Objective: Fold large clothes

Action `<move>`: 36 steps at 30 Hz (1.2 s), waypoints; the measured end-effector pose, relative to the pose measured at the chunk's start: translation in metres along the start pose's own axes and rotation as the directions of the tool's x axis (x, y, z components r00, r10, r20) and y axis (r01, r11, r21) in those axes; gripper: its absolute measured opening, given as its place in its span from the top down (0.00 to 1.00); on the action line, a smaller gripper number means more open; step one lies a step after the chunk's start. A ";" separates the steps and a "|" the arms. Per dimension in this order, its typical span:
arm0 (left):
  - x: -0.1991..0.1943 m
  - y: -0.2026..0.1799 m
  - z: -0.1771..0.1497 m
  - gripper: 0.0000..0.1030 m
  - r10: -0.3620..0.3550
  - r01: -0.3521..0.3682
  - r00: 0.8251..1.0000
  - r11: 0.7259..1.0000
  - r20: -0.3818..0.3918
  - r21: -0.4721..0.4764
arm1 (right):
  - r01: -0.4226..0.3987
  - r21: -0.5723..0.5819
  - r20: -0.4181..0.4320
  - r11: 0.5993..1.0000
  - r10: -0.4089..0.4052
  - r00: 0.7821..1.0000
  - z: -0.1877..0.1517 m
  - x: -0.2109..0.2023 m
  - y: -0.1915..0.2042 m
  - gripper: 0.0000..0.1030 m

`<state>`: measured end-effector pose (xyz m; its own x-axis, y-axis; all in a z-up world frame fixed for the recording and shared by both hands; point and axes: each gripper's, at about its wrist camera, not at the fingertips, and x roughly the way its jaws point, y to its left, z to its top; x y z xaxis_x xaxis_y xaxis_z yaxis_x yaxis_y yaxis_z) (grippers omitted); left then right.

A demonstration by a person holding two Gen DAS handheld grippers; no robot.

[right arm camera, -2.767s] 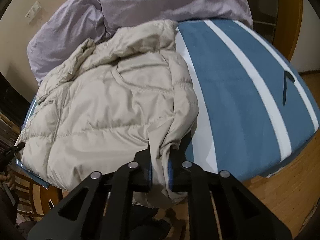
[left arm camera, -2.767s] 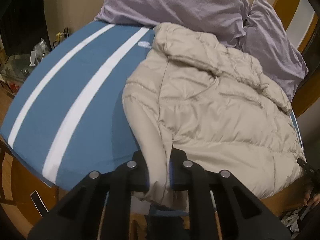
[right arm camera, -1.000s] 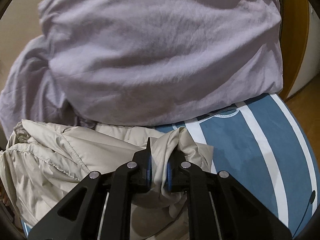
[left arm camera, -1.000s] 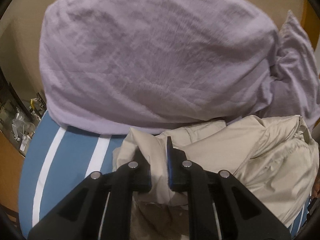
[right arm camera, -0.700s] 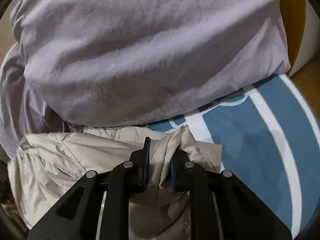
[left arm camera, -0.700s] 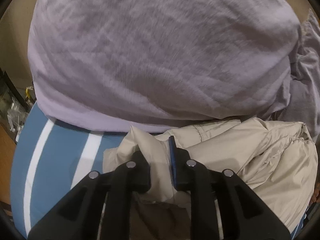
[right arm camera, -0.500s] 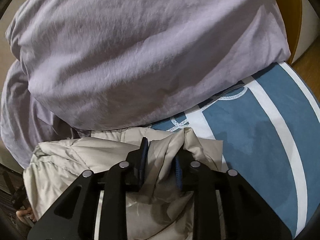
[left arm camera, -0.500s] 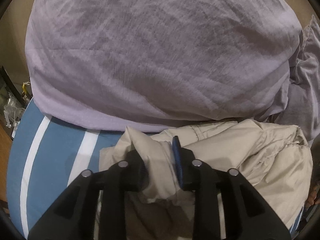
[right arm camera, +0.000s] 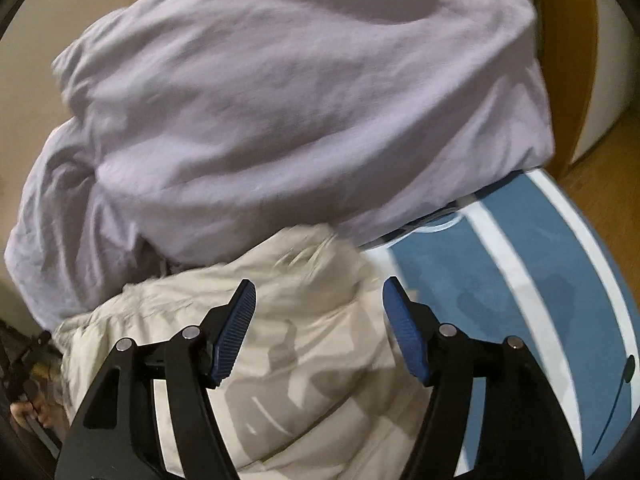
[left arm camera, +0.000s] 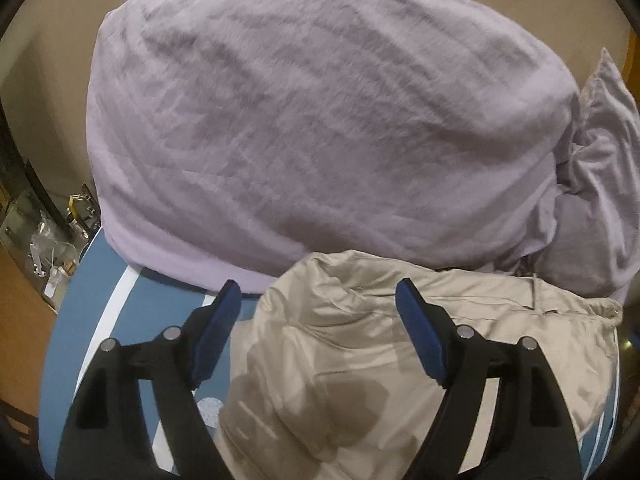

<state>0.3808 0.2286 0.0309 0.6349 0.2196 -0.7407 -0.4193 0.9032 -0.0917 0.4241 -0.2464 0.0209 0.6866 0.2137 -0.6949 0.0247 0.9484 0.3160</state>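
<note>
A beige puffer jacket [left arm camera: 400,344] lies folded over on a blue bed cover with white stripes [left arm camera: 132,320], its folded edge near the lilac duvet. My left gripper [left arm camera: 318,300] is open and empty just above the jacket's left part. In the right wrist view the jacket [right arm camera: 304,320] lies under my right gripper [right arm camera: 318,300], which is open and empty, with its right finger over the edge of the blue cover [right arm camera: 520,280].
A big lilac duvet [left arm camera: 320,120] is heaped right behind the jacket and also fills the right wrist view [right arm camera: 300,100]. A cluttered side table [left arm camera: 40,236] stands at far left. A wooden headboard [right arm camera: 568,80] and wooden floor [right arm camera: 608,184] show at right.
Both grippers carried the jacket's hem up to the duvet end, folding it over, then opened and let the fabric go. The jacket now lies doubled beneath them.
</note>
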 end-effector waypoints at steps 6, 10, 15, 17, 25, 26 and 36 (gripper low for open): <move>-0.013 -0.035 -0.015 0.23 -0.069 0.070 0.998 0.997 -0.009 0.046 | -0.082 -0.117 -0.094 0.990 0.072 0.993 -0.027 0.022 0.061 0.34; -0.015 -0.065 -0.033 0.23 -0.120 0.122 0.992 0.990 -0.029 0.076 | -0.097 -0.201 -0.150 0.975 0.067 0.986 -0.047 0.041 0.103 0.34; -0.007 -0.089 -0.051 0.23 -0.148 0.153 0.987 0.982 -0.056 0.108 | -0.050 -0.297 -0.174 0.953 -0.003 0.985 -0.061 0.064 0.130 0.34; -0.003 -0.095 -0.055 0.23 -0.157 0.164 0.985 0.981 -0.070 0.107 | -0.020 -0.326 -0.175 0.945 -0.040 0.984 -0.065 0.073 0.133 0.38; 0.001 -0.110 -0.061 0.23 -0.184 0.194 0.979 0.974 -0.091 0.121 | -0.027 -0.333 -0.153 0.943 -0.026 0.988 -0.058 0.084 0.122 0.95; 0.000 -0.113 -0.061 0.23 -0.192 0.202 0.977 0.971 -0.089 0.125 | -0.027 -0.323 -0.136 0.946 -0.019 0.991 -0.052 0.082 0.123 0.95; -0.001 -0.140 -0.057 0.23 -0.225 0.232 0.973 0.955 -0.059 0.182 | 0.008 -0.281 -0.050 0.960 -0.022 0.999 -0.023 0.086 0.129 0.96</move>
<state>0.4019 0.0809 0.0063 0.6740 -0.0115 -0.7387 -0.1348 0.9812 -0.1383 0.4693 -0.1006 -0.0131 0.6489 0.2036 -0.7331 -0.1749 0.9776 0.1167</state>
